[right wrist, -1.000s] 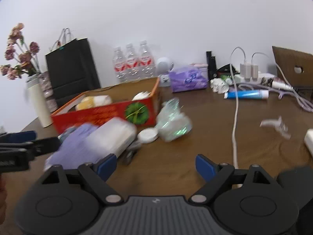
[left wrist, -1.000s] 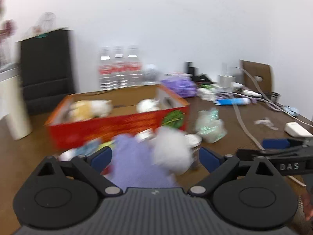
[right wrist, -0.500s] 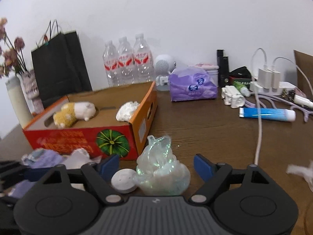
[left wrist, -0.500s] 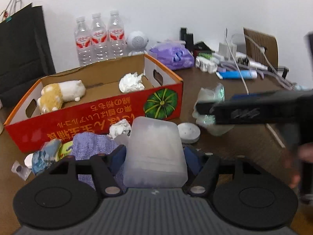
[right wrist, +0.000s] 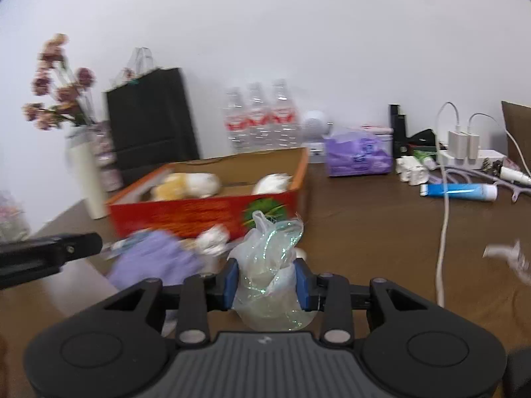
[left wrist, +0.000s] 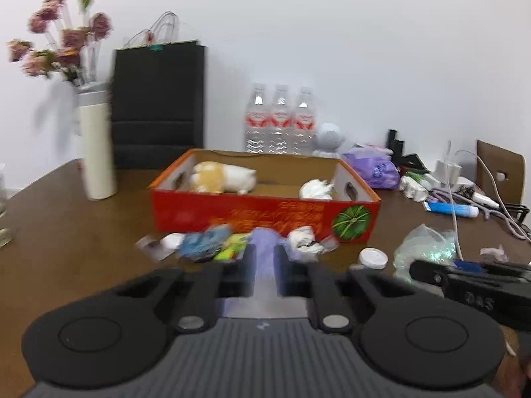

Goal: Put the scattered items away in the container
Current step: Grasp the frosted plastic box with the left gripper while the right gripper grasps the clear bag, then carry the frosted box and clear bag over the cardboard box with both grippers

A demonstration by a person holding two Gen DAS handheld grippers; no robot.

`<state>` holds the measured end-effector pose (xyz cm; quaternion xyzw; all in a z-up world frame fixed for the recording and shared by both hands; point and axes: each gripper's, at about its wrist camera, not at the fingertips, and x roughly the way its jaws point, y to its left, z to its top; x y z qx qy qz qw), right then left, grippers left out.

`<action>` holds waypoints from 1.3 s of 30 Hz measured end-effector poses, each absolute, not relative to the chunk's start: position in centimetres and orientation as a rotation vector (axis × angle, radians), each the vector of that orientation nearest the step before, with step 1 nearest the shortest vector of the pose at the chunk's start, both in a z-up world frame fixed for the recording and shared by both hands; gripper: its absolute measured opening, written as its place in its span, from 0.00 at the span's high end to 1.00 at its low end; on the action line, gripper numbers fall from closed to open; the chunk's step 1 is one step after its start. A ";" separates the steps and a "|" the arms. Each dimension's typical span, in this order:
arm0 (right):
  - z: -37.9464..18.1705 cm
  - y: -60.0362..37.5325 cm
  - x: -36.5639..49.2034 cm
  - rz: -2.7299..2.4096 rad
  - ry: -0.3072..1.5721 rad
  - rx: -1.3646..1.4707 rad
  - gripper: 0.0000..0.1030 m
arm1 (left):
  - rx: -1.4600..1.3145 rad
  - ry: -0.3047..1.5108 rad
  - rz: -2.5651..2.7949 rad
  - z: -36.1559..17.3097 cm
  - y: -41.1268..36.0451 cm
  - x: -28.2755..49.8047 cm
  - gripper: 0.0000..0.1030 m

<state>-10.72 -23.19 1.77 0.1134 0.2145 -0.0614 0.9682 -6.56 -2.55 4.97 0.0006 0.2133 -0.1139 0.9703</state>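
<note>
The red cardboard box (left wrist: 265, 214) with a green pumpkin print stands on the brown worktop (left wrist: 83, 232), toward the far middle; inside it lie a yellow-and-white plush toy (left wrist: 222, 177) at the left and a crumpled white tissue (left wrist: 315, 189) at the right. Along its near wall the scattered things lie in a row: a blue wrapper (left wrist: 204, 243), a yellow-green packet (left wrist: 230, 252), another white tissue ball (left wrist: 303, 240) and a round white lid (left wrist: 373, 258).

The left tool (left wrist: 264, 267) is closing its jaws on a lilac cloth (left wrist: 264, 258), which runs as a narrow strip between the pads. Only the right wrist view shows the rest of that cloth (right wrist: 156, 262), a bunched heap on the worktop near the box, with the left tool's dark finger (right wrist: 53, 252) reaching in from the left.

The right tool (right wrist: 267, 280) is closing on a clear iridescent plastic bag (right wrist: 270, 265); its blue pads press the bag's sides. From the left wrist view the same bag (left wrist: 424, 245) sits right of the lid, with the right tool (left wrist: 464, 277) coming in from the right edge.

Farther out, both views show a vase of dried flowers (left wrist: 96, 142), a black paper bag (left wrist: 159, 102), three water bottles (left wrist: 282, 117), a purple tissue pack (right wrist: 358, 156) and a blue tube (right wrist: 459, 192). The white chargers (right wrist: 464, 144) are clearer from the right wrist.
</note>
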 end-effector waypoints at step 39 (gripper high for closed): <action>-1.9 -17.7 -17.9 -0.080 0.503 0.231 0.52 | 0.146 0.624 -0.224 -1.1 -0.6 -13.4 0.35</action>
